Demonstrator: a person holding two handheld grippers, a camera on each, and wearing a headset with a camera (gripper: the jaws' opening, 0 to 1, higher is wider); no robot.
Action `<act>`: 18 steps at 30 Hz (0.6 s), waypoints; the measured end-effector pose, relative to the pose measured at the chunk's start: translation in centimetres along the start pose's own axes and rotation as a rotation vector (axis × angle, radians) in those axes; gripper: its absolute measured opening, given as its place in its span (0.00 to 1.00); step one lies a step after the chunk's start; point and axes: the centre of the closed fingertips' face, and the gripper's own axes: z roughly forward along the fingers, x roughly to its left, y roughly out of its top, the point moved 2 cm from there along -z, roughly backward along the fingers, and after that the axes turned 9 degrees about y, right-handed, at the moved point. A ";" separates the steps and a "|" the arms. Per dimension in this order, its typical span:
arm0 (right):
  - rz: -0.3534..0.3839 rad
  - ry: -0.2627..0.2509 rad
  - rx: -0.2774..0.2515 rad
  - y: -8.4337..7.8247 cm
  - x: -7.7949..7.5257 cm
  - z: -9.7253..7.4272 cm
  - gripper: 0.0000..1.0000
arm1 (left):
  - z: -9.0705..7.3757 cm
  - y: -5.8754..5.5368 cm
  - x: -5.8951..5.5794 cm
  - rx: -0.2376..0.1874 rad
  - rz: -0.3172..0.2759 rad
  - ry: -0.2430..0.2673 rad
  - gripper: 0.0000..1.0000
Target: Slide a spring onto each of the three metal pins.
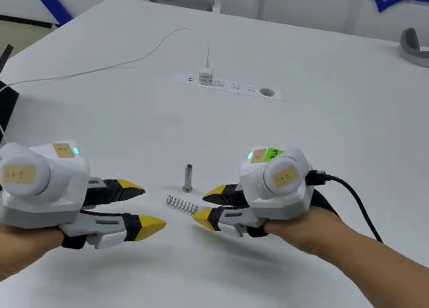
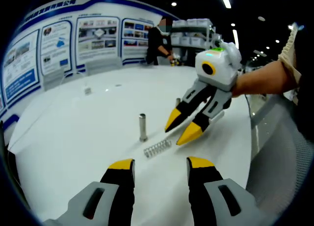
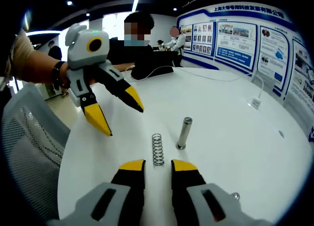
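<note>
Left gripper gapes wide, yellow-tipped jaws empty. A coiled wire spring lies flat on the smooth white table, just beside an upright cylindrical metal pin. Right gripper is narrowly parted, empty, near the spring.

left gripper: white housing, black jaws tipped yellow, tan labels stuck on.
right gripper: coloured alike; green light lit.
cable: black, plugged into right gripper.
wristband: dark, worn on left wrist.
</note>
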 end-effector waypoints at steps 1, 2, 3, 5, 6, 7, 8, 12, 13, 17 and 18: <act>-0.001 0.000 0.000 0.0 0.0 0.2 0.21 | 0.0 0.0 0.0 0.000 -0.002 0.001 0.43; -0.001 0.000 -0.001 0.0 -0.1 0.3 0.21 | 0.0 0.0 0.0 0.000 -0.003 0.000 0.43; -0.003 -0.001 0.002 0.1 -0.1 0.5 0.21 | 0.1 -0.1 0.0 0.000 -0.004 0.000 0.43; -0.008 0.001 0.005 0.1 -0.1 0.7 0.20 | 0.1 -0.1 0.0 -0.001 -0.005 0.000 0.43; -0.010 0.005 0.007 0.1 -0.1 0.9 0.20 | 0.1 -0.1 0.0 -0.001 -0.006 0.000 0.43; -0.010 0.009 0.009 0.0 0.0 0.9 0.19 | 0.1 -0.1 0.0 -0.001 -0.007 0.000 0.43; -0.018 0.008 0.013 0.0 0.0 1.0 0.18 | 0.1 -0.1 0.0 -0.001 -0.006 -0.001 0.43; -0.014 0.011 0.015 -0.2 0.0 1.2 0.17 | 0.0 -0.1 0.1 -0.003 -0.008 0.001 0.43; -0.015 0.010 0.019 -0.3 0.0 1.2 0.17 | 0.0 -0.1 0.1 -0.004 -0.009 0.001 0.43; -0.009 0.013 0.022 -0.4 -0.1 1.3 0.15 | 0.0 0.0 0.1 -0.005 -0.009 0.002 0.43; -0.011 0.011 0.025 -0.5 -0.2 1.3 0.15 | 0.0 0.0 0.0 -0.005 -0.009 0.001 0.43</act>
